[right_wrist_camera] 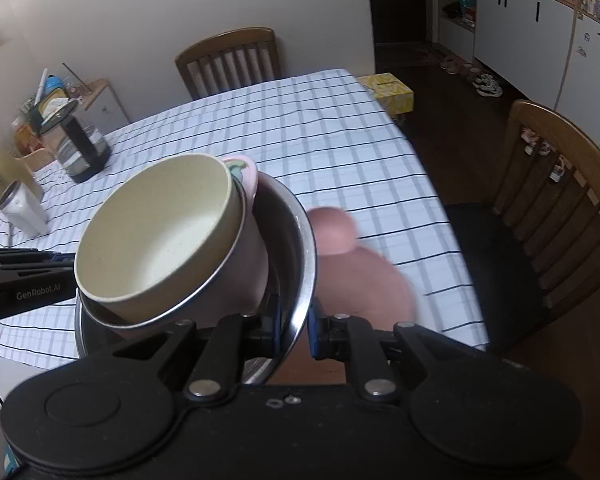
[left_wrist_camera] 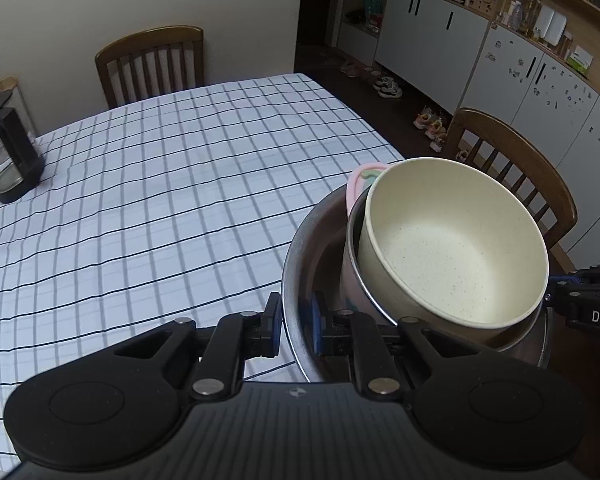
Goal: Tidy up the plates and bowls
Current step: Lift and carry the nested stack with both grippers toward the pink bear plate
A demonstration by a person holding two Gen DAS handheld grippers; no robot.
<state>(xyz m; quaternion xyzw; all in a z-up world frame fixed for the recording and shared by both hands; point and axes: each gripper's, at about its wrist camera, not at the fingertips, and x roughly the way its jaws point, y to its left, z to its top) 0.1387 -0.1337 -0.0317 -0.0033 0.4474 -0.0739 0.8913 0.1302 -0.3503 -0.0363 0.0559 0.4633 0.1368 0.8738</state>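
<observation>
Above the counter point(left_wrist_camera: 160, 184): nested bowl stack, held aloft.
I have left tool point(left_wrist_camera: 296, 330) and right tool point(right_wrist_camera: 294, 330) each pinching the steel bowl point(left_wrist_camera: 300, 240) rim; the cream bowl point(left_wrist_camera: 456, 240) sits tilted and could slide out.

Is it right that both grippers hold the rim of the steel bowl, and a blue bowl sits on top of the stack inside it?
Not quite. In both wrist views the top bowl is cream, not blue. The left gripper and right gripper do clamp the steel bowl rim.

A checked-cloth table point(left_wrist_camera: 160, 200) carries a glass kettle point(left_wrist_camera: 8, 160) and a white container point(right_wrist_camera: 22, 210).
</observation>
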